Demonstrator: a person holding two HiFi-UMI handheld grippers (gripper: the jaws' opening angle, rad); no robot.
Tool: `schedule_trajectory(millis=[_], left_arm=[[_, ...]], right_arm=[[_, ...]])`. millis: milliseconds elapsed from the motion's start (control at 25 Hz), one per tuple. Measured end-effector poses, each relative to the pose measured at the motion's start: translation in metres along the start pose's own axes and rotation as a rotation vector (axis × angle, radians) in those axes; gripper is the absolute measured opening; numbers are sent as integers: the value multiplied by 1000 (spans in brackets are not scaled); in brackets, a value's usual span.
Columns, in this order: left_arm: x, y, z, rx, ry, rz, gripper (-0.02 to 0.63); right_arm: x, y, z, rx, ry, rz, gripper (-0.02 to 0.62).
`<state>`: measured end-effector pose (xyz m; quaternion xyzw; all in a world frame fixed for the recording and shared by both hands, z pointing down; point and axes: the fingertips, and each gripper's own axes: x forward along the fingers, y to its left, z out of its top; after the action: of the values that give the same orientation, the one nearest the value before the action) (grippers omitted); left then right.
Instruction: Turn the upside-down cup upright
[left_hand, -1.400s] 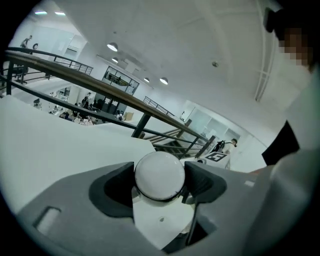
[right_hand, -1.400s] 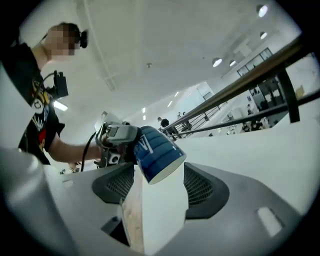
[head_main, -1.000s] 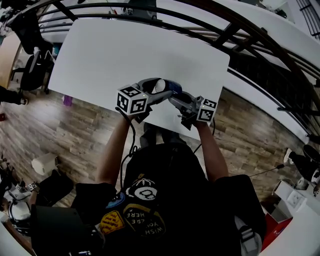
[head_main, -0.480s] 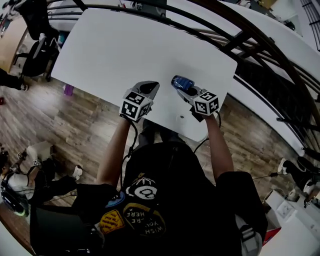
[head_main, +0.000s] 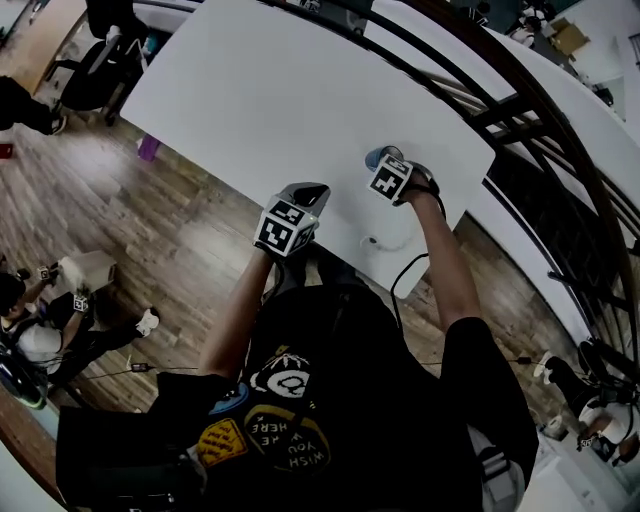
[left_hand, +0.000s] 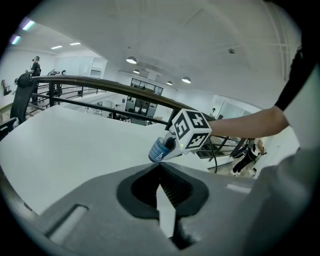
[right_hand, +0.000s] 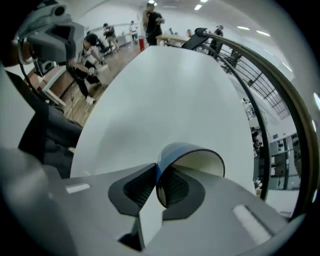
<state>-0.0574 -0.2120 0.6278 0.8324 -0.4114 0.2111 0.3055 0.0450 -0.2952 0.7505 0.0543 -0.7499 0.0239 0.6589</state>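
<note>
Since the earlier frames, the blue cup (head_main: 376, 157) has been taken away from the left claw (head_main: 303, 195) and turned over by the right claw (head_main: 388, 168). Its white inside is now presented to the right gripper view. The right claw's jaws have just been closing and are clamped on the cup's wall, one jaw inside the rim and one outside. Below the cup lies the white surface (head_main: 250, 90); whether it is touched cannot be told. The left claw is held to the left of the cup, apart from it, its jaws pressed together on nothing.
</note>
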Motion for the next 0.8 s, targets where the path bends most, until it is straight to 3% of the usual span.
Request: schedule_trajectory(millis=[160, 280, 800], left_arm=[[-3, 1, -5, -25, -3, 17, 5], [-6, 0, -5, -31, -7, 18, 5], [1, -7, -4, -17, 5, -34, 5]], right_arm=[[15, -1, -4, -142, 186, 3, 28], [20, 0, 1, -156, 251, 25, 29], [1, 0, 9, -93, 190, 23, 55]])
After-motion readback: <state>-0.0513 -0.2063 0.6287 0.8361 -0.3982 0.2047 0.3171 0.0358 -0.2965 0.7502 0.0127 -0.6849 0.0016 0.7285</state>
